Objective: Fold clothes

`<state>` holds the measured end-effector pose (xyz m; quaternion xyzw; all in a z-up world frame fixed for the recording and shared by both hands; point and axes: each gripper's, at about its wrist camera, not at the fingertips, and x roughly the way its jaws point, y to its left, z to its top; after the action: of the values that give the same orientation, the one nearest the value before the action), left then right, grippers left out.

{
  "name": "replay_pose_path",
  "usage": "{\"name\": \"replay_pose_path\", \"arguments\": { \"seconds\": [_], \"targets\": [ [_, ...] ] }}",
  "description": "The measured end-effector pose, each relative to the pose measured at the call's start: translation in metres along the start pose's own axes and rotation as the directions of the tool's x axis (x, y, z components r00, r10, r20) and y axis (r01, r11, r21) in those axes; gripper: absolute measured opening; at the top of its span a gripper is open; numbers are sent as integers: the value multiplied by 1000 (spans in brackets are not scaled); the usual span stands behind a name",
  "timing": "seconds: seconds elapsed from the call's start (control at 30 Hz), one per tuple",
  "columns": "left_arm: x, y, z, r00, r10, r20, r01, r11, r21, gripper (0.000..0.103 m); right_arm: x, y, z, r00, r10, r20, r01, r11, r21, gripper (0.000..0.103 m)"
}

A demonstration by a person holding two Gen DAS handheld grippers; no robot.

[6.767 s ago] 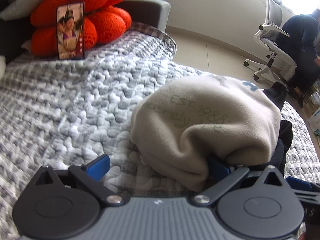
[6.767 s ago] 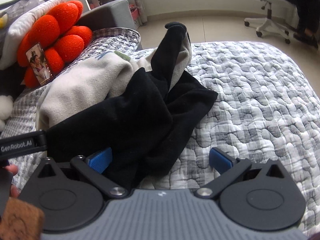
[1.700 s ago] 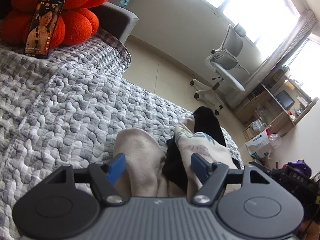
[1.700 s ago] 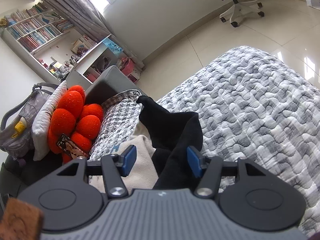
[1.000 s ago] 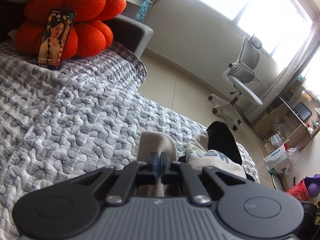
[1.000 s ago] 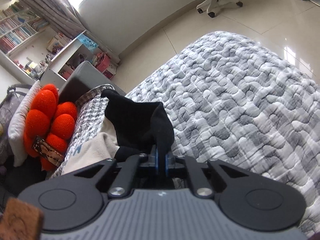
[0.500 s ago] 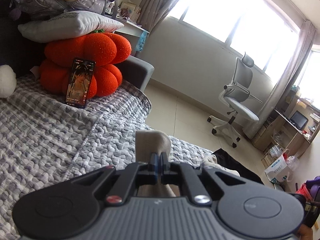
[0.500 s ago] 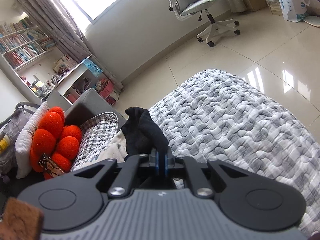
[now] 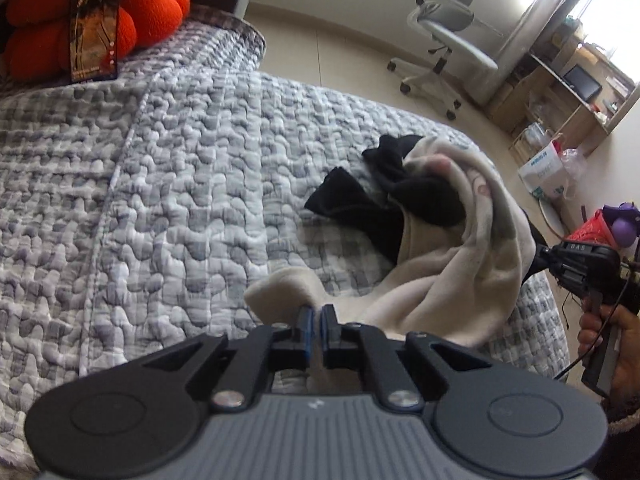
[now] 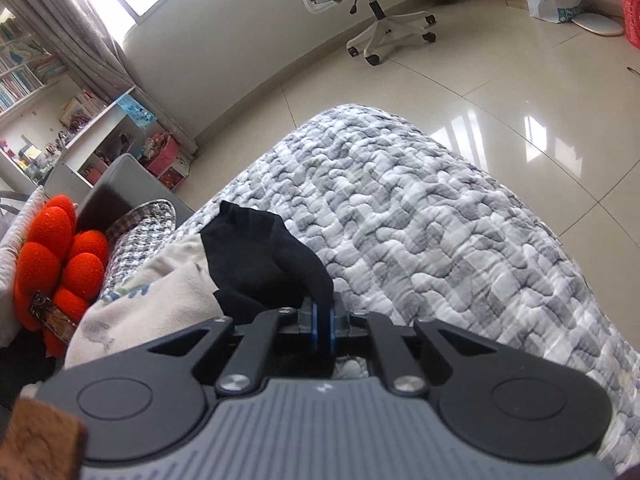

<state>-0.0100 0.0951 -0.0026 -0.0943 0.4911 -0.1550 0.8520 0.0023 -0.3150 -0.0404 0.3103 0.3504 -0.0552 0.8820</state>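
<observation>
A beige and black sweatshirt (image 9: pixel 460 256) lies bunched on the grey quilted bed (image 9: pixel 180 184). My left gripper (image 9: pixel 315 328) is shut on a beige edge of it, just above the quilt. In the right wrist view my right gripper (image 10: pixel 322 330) is shut on a black part of the sweatshirt (image 10: pixel 264 264), with the beige body (image 10: pixel 160 300) hanging to the left. The right gripper also shows at the right edge of the left wrist view (image 9: pixel 580 264), held in a hand.
An orange cushion (image 9: pixel 100 16) with a phone (image 9: pixel 94 52) leaning on it sits at the bed's head. A white office chair (image 10: pixel 360 4) stands on the tiled floor beyond the bed. Shelves and bags line the walls.
Both grippers closed on the sweatshirt about a second ago and lifted it. Now they have tipped down toward the bed and the garment has spread out between them.
</observation>
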Motion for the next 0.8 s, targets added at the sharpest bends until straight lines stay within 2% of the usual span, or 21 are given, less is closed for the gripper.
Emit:
{"name": "replay_pose_path", "arguments": {
  "seconds": [0.1,0.13,0.17,0.27,0.3,0.33,0.37,0.4,0.57,0.8],
  "targets": [
    [4,2,3,999,40,-1,-40,999,-10,34,8,-3,-3,999,-11,-34,11,1000,-13,8],
    [3,2,5,999,51,8,-51,999,-11,46,9,-3,-3,999,-8,-38,7,1000,-15,12],
    [2,2,8,998,58,20,-58,998,-15,53,9,-3,-4,999,-3,-41,2,1000,-17,14],
    [1,4,16,996,48,80,-44,998,-53,64,5,-4,0,999,20,-42,-21,1000,-23,17],
    [2,4,18,994,39,99,-33,997,-68,64,4,-5,1,999,28,-42,-29,999,-20,18],
    [2,4,21,993,31,118,-21,996,-84,64,3,-5,2,999,33,-39,-34,999,-16,27],
    [3,4,23,990,23,137,-9,995,-99,64,2,-5,3,999,34,-31,-35,999,-13,43],
    [6,3,27,988,11,153,6,994,-112,64,1,-5,5,999,35,-22,-35,999,-11,47],
    [31,-8,47,974,-91,208,127,978,-167,62,1,-2,11,1000,20,10,-20,999,-25,48],
    [79,-27,65,965,-226,130,254,929,-270,51,5,-2,16,1000,12,15,-12,1000,-13,48]
  ]
}}
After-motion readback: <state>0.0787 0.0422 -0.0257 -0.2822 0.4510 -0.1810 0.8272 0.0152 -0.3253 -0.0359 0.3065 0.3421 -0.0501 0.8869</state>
